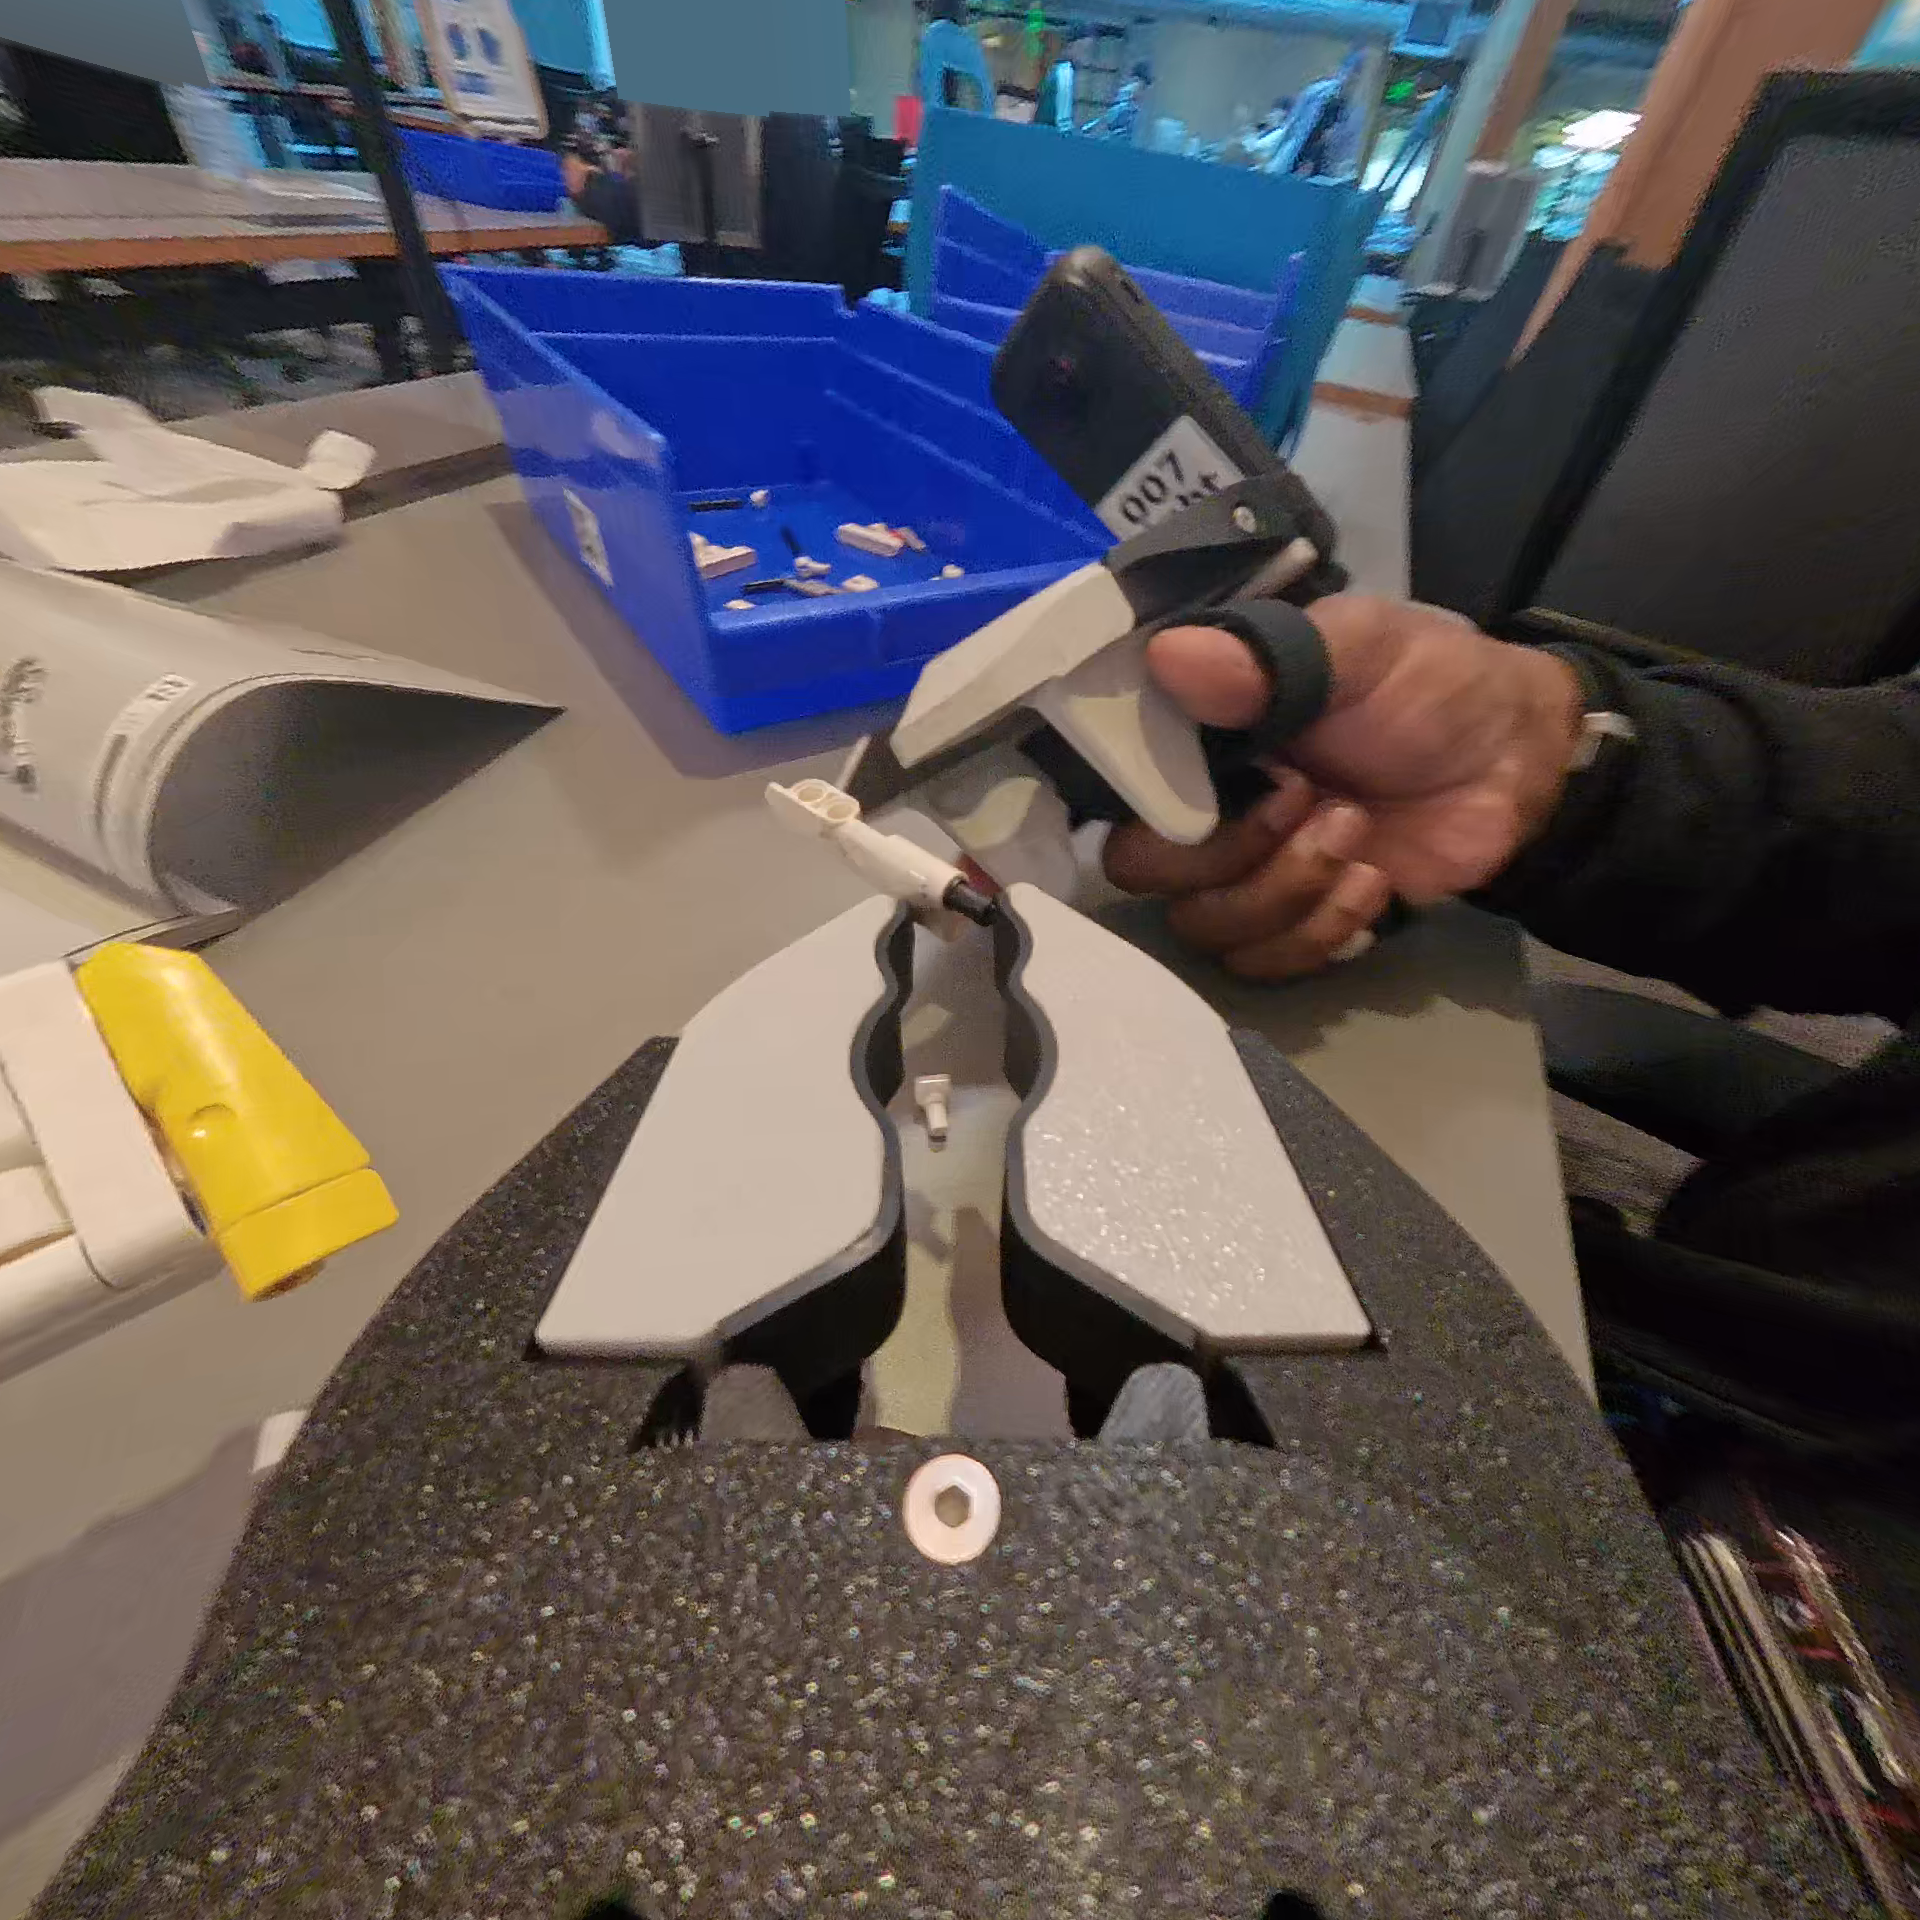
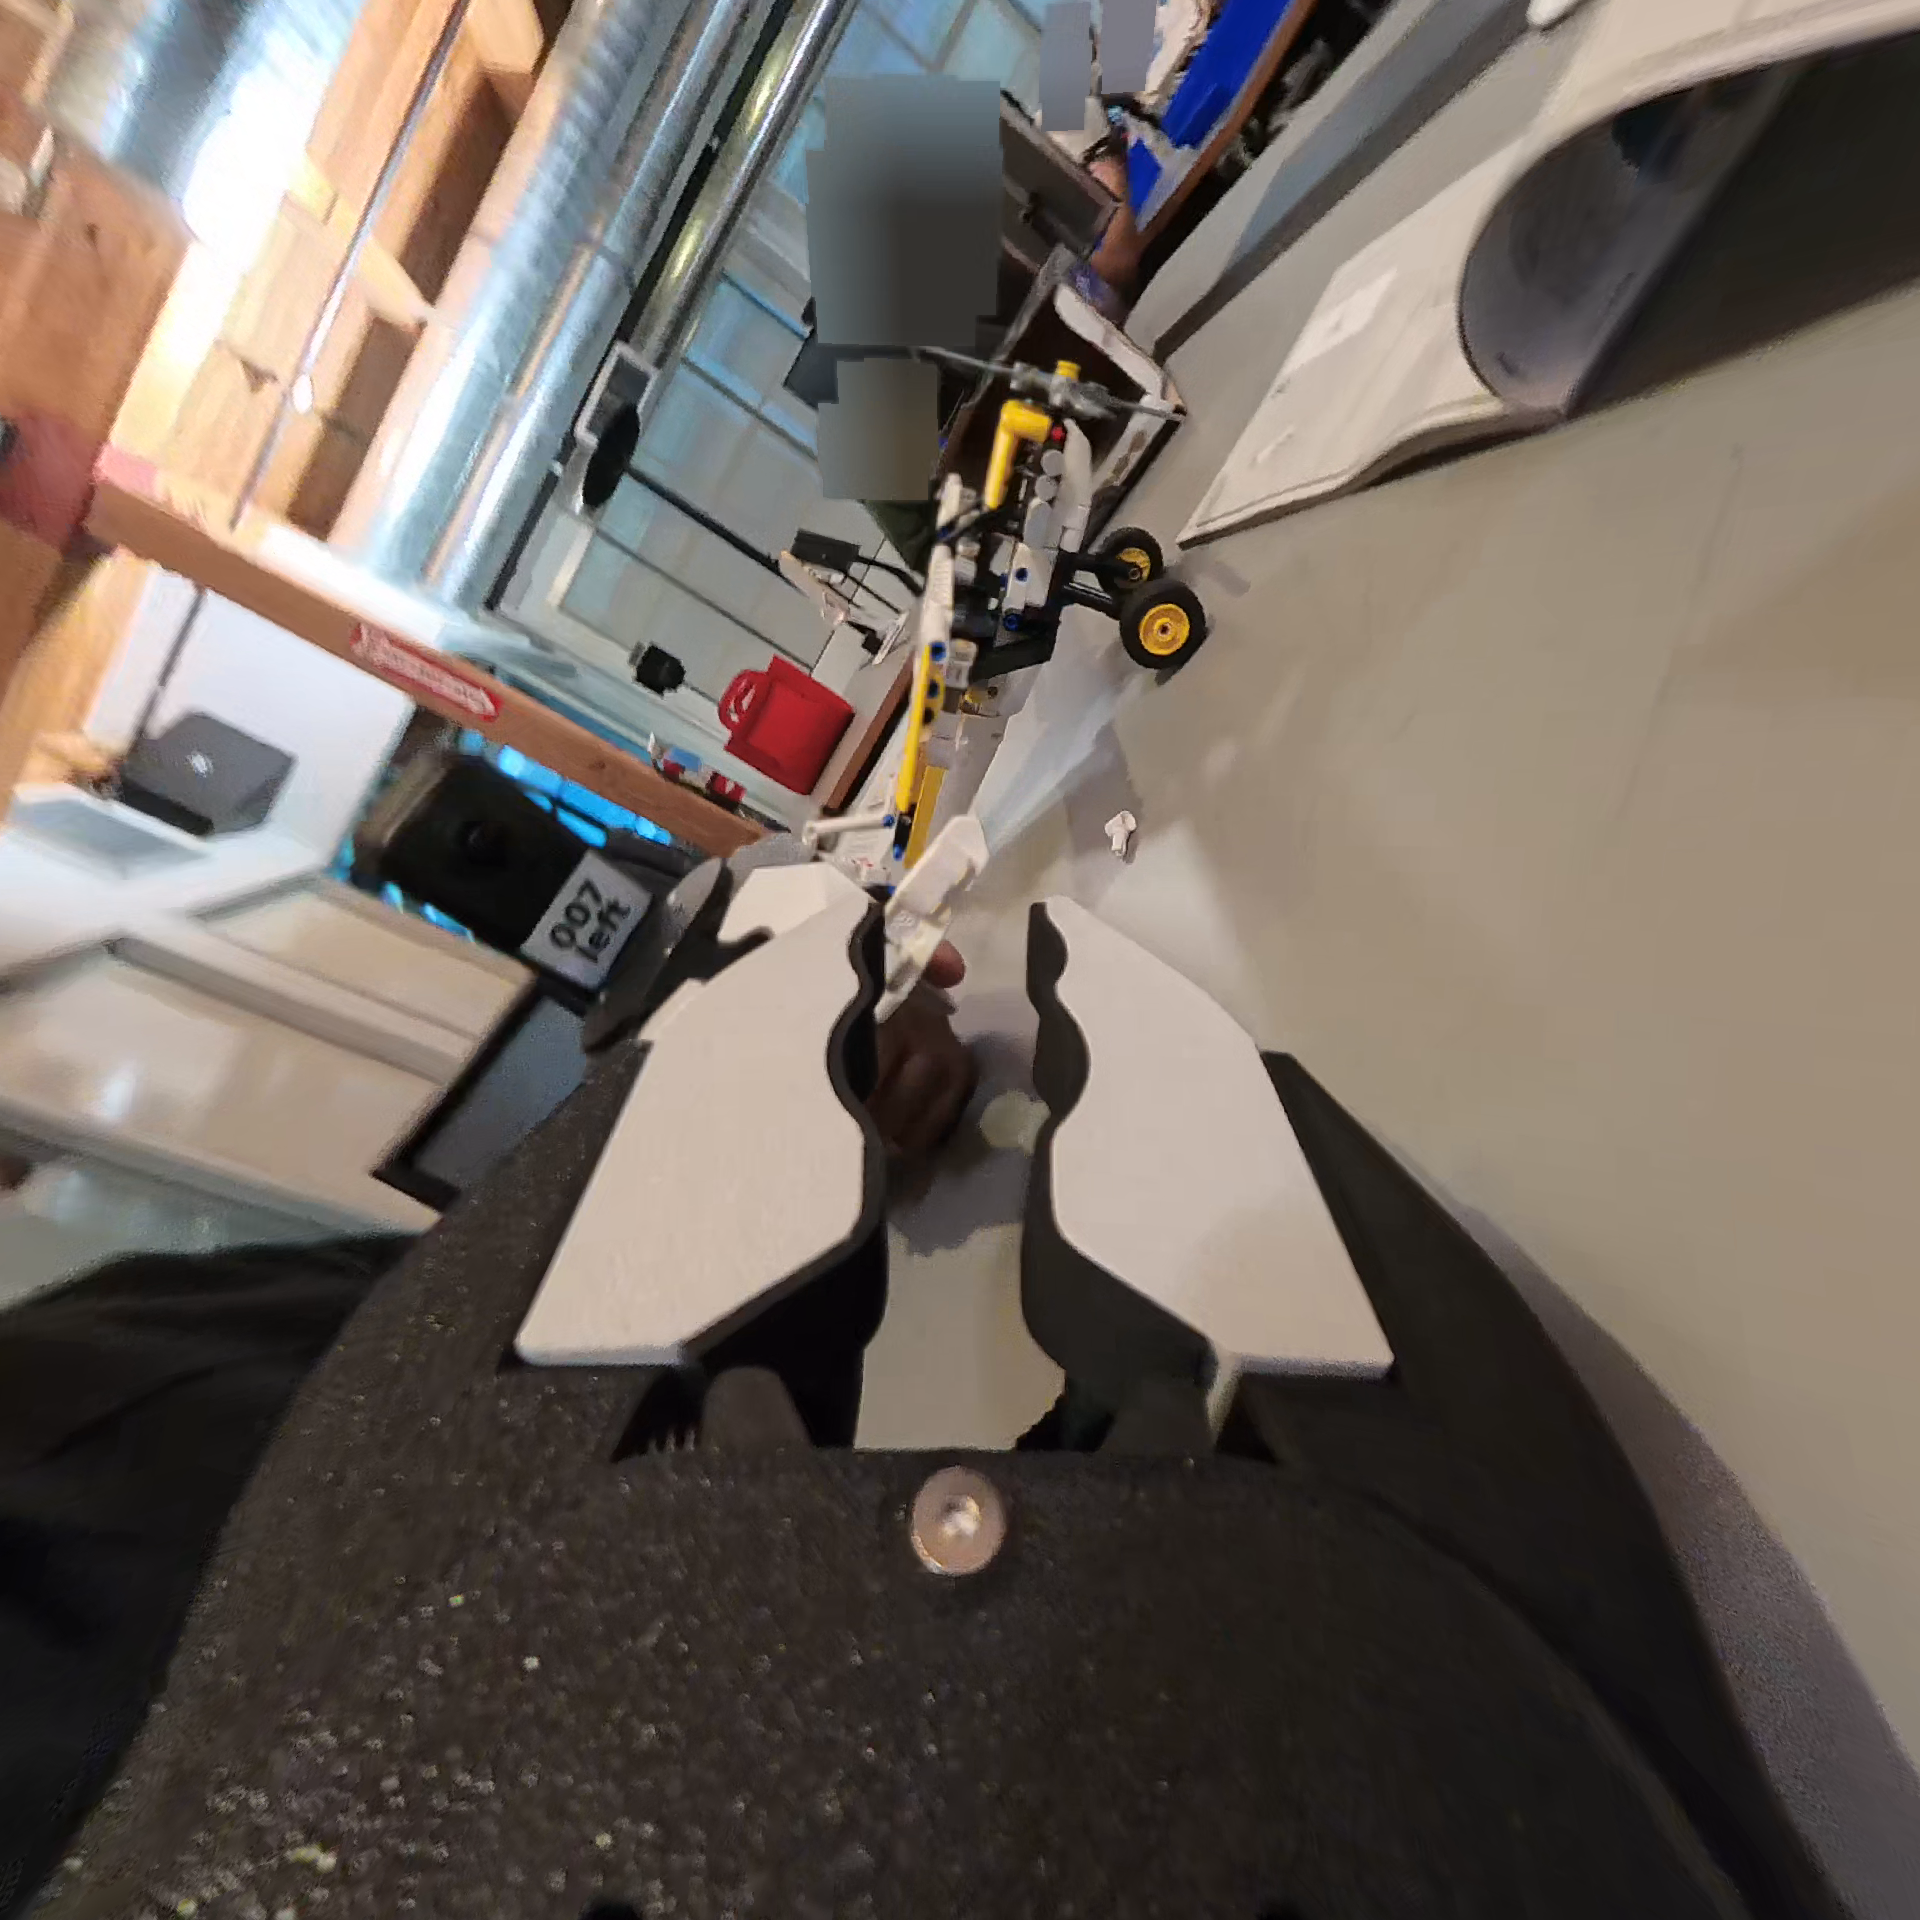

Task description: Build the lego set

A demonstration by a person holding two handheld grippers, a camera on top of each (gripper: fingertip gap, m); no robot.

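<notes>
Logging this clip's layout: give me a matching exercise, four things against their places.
1 white plastic connector with black pin
2 blue plastic bin
3 yellow plastic cone
4 tiny white peg

a holds loose white pieces
b left edge, left wrist view
c lying on grey table
d gripped at left tongs tips

Pairs: 1-d; 2-a; 3-b; 4-c

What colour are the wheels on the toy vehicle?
The wheels have black tyres with yellow hubs; the right wrist view shows them best.

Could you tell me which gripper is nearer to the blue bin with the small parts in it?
The right gripper is nearer, just in front of the blue bin. The left gripper, shut on a small white piece, sits farther back.
</notes>
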